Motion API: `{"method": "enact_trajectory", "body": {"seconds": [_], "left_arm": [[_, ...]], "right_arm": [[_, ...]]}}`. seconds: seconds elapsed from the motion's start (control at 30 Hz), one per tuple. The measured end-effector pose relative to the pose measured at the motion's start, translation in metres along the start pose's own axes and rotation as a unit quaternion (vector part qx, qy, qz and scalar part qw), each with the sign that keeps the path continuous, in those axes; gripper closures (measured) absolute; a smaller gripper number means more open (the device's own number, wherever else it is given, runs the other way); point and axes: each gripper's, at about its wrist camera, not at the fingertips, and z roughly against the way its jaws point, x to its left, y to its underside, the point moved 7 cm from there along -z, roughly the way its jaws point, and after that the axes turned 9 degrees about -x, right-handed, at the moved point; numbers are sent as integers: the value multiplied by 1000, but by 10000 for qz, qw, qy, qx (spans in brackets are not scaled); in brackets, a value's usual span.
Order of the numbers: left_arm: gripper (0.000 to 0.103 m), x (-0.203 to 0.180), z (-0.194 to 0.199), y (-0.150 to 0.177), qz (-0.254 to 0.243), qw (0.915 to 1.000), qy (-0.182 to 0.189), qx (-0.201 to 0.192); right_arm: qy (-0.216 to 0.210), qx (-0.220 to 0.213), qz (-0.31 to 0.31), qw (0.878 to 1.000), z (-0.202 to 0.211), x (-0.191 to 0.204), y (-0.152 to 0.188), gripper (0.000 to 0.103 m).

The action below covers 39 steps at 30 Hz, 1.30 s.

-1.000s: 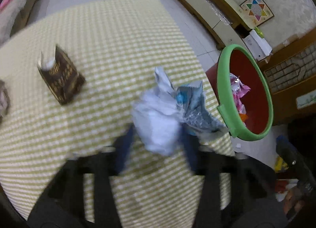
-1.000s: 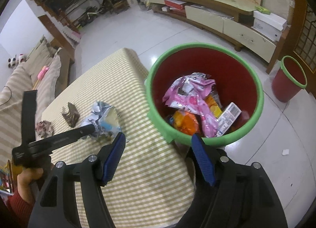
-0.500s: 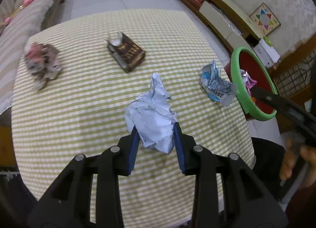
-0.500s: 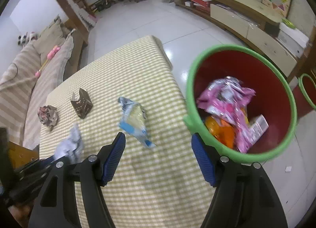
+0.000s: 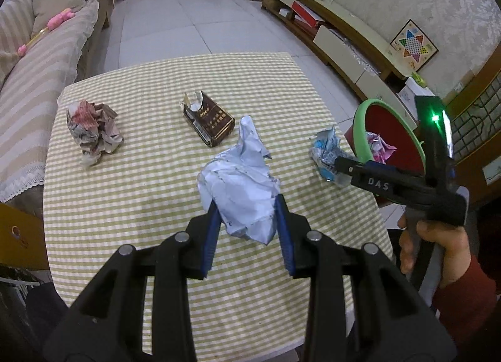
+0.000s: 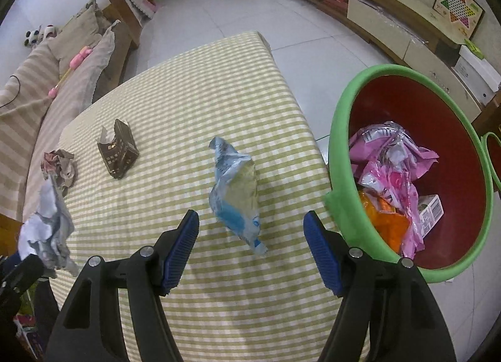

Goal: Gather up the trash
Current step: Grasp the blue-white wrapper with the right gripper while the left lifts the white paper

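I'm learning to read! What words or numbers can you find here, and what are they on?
"DAS": on the right tongs, white letters on the black arm.
"3": on the crumpled white paper in the left tongs.
Brown carton: gold print, too blurred.
Blue wrapper: unreadable.

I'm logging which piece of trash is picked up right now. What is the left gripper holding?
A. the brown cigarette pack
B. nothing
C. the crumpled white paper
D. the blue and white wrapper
C: the left gripper has its blue pads pressed on both sides of the crumpled white paper, while the brown cigarette pack and the blue and white wrapper lie on the checked table.
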Motion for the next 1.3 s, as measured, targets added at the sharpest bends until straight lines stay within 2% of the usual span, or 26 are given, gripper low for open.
{"method": "enact_trajectory", "body": {"seconds": [0.57, 0.63, 0.7, 0.73, 0.83, 0.9, 1.03, 1.1, 1.3], "left_arm": [[70, -4, 5, 0, -19, 10000, -14, -26], [70, -3, 6, 0, -15, 10000, -38, -36], [70, 0, 4, 1, 21, 10000, -55, -19], [70, 1, 3, 1, 37, 10000, -63, 5], [69, 6, -1, 6, 67, 9998, -104, 125], [53, 11, 0, 9, 33, 9998, -149, 145], [39, 26, 7, 15, -24, 9997, -217, 118], [29, 36, 11, 21, 1, 9995, -292, 123], [27, 58, 10, 54, 161, 9981, -280, 530]], "right_arm": [[-60, 38, 72, 9999, -2, 3, -6, 36], [-103, 121, 154, 9998, -8, 8, -4, 42], [-156, 239, 211, 9994, -14, 12, 0, 72], [-228, 269, 207, 9992, -15, 14, 1, 77], [-324, 90, 264, 9991, -6, 19, 2, 77], [-367, 18, 259, 9990, 1, 19, 3, 79], [-494, -120, 110, 9986, 20, 15, 8, 79], [-526, -150, 95, 9985, 28, 15, 12, 79], [-623, -170, 11, 9979, 45, 17, 26, 79]]}}
